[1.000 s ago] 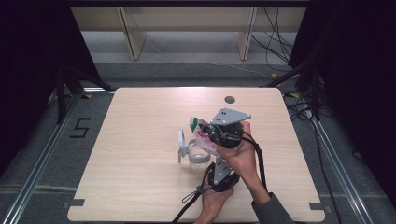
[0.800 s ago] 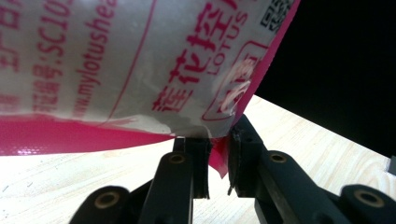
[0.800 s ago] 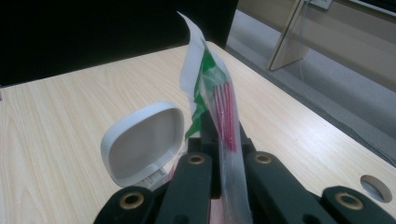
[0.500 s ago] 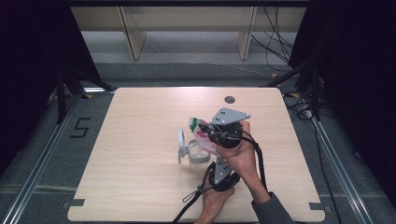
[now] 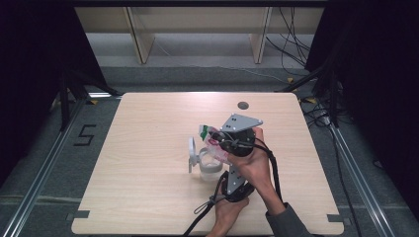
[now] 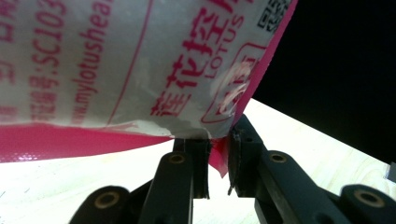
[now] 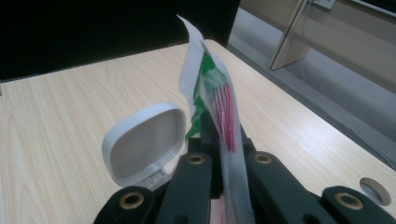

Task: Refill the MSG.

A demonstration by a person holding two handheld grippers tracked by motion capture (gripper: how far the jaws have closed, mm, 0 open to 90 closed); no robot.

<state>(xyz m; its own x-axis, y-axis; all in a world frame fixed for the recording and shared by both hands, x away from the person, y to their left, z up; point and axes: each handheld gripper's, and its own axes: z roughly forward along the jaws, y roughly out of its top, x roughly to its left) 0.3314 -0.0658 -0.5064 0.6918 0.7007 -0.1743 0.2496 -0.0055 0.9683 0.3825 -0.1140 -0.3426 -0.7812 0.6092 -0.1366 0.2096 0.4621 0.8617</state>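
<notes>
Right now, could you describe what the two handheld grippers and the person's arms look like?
Each gripper has two black jaws with brass-coloured pivot pins. The right gripper carries a grey three-cornered plate on top, and black cables trail from it. The left gripper has a grey plate on its black body and a looping black cable. The right forearm wears a dark grey sleeve.

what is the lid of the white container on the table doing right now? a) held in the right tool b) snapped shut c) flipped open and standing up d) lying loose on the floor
c: the lid stands flipped open on its hinge beside the packet, and in the high view it rises at the left of the white container on the table.
</notes>
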